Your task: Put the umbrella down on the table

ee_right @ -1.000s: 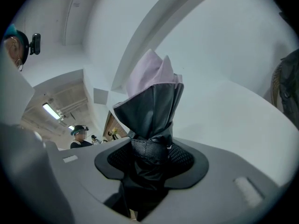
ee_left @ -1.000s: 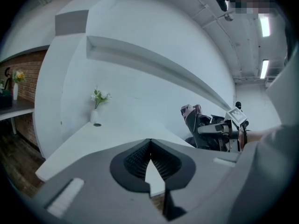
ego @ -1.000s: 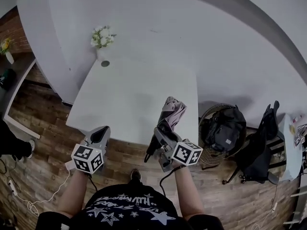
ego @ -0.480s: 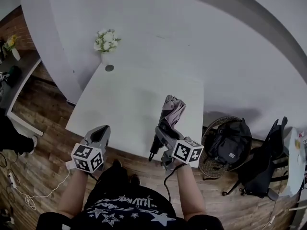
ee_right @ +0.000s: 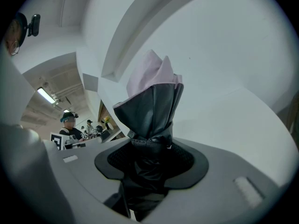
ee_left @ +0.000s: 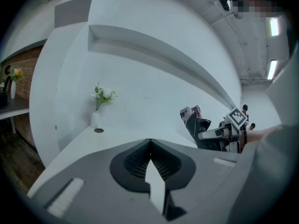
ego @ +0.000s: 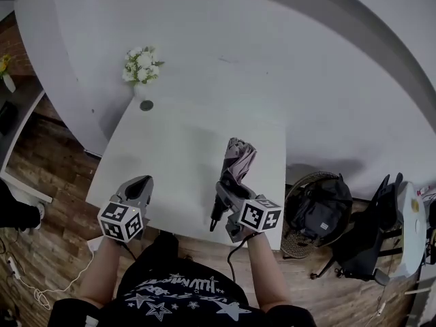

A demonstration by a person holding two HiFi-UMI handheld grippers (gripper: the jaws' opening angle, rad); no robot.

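Black shirt (ego: 178,296), pale stars and lettering, lower centre. Grey left gripper (ego: 138,184) and right gripper (ego: 228,188), each with a black-and-white marker cube (ego: 122,221).

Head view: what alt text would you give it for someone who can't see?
From above, a person's right gripper grips a folded umbrella over the near edge of a white table. The left gripper, shut and empty, is held by the table's near left corner. A vase of white flowers stands at the far end.
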